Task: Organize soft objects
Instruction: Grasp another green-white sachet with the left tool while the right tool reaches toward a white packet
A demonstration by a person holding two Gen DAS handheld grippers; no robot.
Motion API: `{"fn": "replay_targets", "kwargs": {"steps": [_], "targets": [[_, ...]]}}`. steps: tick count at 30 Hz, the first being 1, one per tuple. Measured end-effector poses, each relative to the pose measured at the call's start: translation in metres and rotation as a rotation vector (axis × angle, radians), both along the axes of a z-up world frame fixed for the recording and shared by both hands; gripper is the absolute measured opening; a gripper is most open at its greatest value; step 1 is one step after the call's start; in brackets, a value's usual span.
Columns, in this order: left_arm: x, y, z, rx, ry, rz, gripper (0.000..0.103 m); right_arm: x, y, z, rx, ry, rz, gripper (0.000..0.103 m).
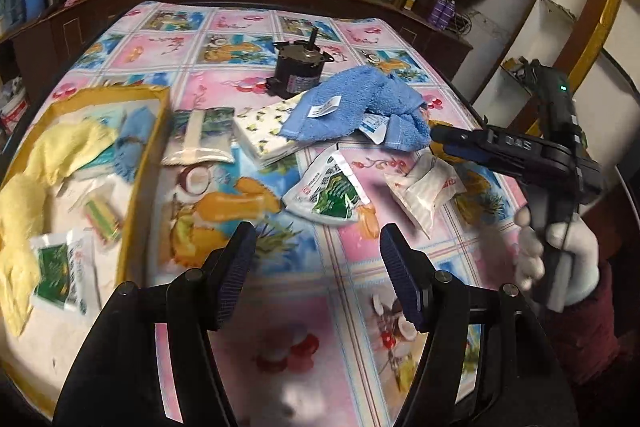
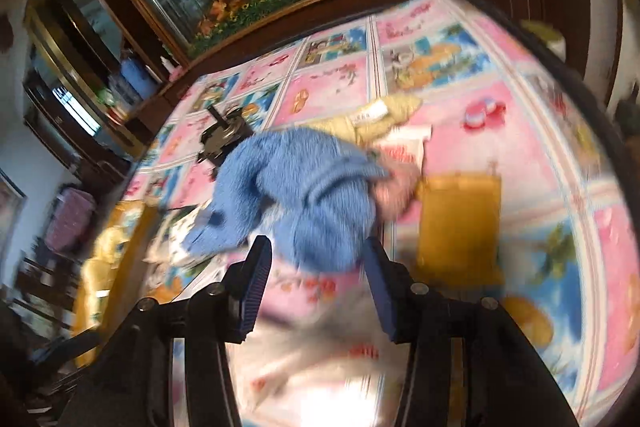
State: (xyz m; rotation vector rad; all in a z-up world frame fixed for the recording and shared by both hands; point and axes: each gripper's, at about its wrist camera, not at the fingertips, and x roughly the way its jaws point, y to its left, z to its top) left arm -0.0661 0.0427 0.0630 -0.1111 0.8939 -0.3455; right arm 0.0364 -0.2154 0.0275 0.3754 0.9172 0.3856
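From the left wrist, we see our left gripper (image 1: 316,247) with jaws apart and empty above the worktop (image 1: 304,311). The blue towel (image 1: 352,107) lies crumpled toward the far right edge, beside the box (image 1: 150,143).

From the right wrist, our right gripper (image 2: 316,259) holds its jaws apart, empty, just short of the towel. It looks light and floppy; we would pinch a raised fold.

Dim indoor light, fisheye-warped edges, heavy motion blur on right view.
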Motion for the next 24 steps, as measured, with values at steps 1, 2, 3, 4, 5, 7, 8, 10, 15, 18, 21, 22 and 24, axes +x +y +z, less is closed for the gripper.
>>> {"fn": "replay_targets", "kwargs": {"steps": [1,2,3,4,5,7,8,10,15,18,21,22,24], "targets": [[0.011,-0.009,-0.005,0.021,-0.004,-0.022,0.065,-0.007,-0.005,-0.001,0.010,0.005,0.006,0.048],[0.023,-0.017,-0.010,0.040,-0.007,-0.043,0.065,-0.013,-0.009,-0.002,0.009,0.005,0.009,0.048],[0.033,-0.024,-0.015,0.052,-0.007,-0.062,0.065,-0.019,-0.012,-0.003,0.008,0.006,0.010,0.048],[0.043,-0.029,-0.020,0.058,-0.003,-0.079,0.065,-0.024,-0.016,-0.004,0.011,0.009,0.011,0.048],[0.052,-0.035,-0.024,0.066,0.002,-0.094,0.065,-0.027,-0.018,-0.004,0.017,0.010,0.012,0.048],[0.066,-0.049,-0.032,0.106,0.005,-0.131,0.065,-0.029,-0.019,-0.003,0.024,0.002,0.026,0.049],[0.072,-0.058,-0.037,0.147,0.009,-0.148,0.065,-0.028,-0.016,-0.003,0.022,0.000,0.039,0.049],[0.080,-0.070,-0.050,0.219,0.031,-0.166,0.065,-0.022,-0.009,-0.004,0.017,-0.001,0.058,0.049],[0.075,-0.067,-0.053,0.200,0.057,-0.191,0.047,-0.010,0.015,-0.010,-0.007,0.010,0.117,0.049],[0.059,-0.058,-0.052,0.209,0.066,-0.206,0.044,-0.011,0.030,-0.019,-0.041,0.055,0.179,0.049],[0.036,-0.049,-0.050,0.193,0.090,-0.250,0.044,-0.026,0.042,-0.021,-0.053,0.065,0.268,0.049],[0.028,-0.047,-0.050,0.188,0.099,-0.262,0.044,-0.031,0.048,-0.024,-0.068,0.079,0.306,0.049],[0.015,-0.041,-0.047,0.177,0.100,-0.262,0.044,-0.040,0.056,-0.028,-0.111,0.077,0.342,0.049]]}}
